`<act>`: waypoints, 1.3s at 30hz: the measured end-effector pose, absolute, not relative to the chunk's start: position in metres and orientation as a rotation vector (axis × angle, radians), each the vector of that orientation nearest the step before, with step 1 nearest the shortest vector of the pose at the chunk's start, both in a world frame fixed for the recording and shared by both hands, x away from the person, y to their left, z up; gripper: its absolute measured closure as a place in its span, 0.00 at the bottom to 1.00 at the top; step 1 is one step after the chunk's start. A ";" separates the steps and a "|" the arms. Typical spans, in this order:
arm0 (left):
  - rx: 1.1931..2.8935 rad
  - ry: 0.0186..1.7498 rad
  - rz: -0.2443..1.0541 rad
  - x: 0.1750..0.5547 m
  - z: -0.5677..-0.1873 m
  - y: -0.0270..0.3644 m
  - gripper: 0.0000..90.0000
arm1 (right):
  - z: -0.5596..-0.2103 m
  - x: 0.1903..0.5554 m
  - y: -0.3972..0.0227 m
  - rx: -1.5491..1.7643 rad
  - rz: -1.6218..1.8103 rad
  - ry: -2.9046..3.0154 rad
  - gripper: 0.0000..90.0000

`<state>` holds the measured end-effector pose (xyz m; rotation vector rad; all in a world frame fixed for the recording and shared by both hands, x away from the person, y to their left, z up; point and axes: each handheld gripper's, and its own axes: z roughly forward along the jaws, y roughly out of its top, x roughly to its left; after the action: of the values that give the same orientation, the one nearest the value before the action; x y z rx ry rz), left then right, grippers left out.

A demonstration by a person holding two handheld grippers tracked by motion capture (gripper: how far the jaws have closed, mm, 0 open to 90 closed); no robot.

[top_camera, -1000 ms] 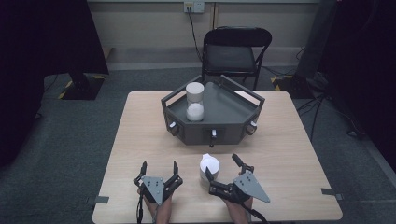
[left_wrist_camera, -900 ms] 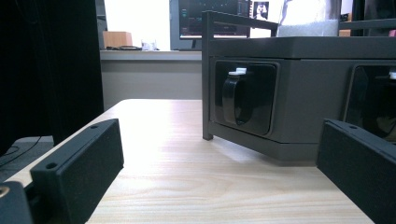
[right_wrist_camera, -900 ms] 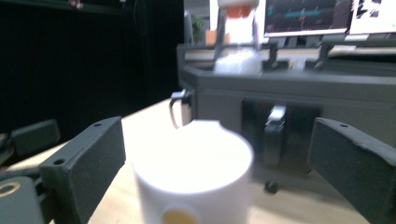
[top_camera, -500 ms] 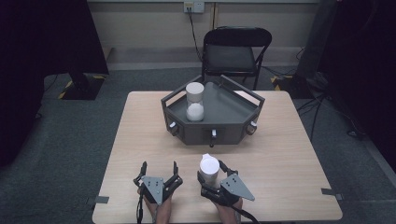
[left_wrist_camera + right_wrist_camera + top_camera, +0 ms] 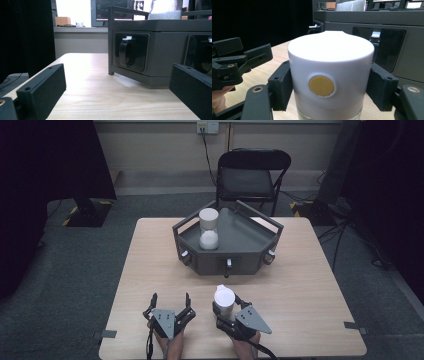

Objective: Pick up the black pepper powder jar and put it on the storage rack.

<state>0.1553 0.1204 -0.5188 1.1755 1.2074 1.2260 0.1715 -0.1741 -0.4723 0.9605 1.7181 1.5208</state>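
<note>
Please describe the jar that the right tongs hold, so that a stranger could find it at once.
On the table, in front of the grey tray, a white-capped jar stands between the right tongs. Unlike the jars in the tray, it stands on the bare wood, with a yellow dot on its cap.

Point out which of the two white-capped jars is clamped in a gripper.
The white-capped jar at the table's near edge, pinched by the right gripper. The other jar stands untouched in the grey tray.

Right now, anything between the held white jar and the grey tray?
Bare tabletop between the white jar in the right gripper and the grey tray, per the high view.
</note>
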 end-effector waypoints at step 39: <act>1.175 1.208 1.227 0.155 -0.519 0.120 0.00 | -0.450 0.176 -0.192 0.888 1.550 1.781 0.33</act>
<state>0.1553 0.1202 -0.5188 1.1755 1.2080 1.2271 0.1763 -0.1918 -0.4504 0.8883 1.7812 1.5497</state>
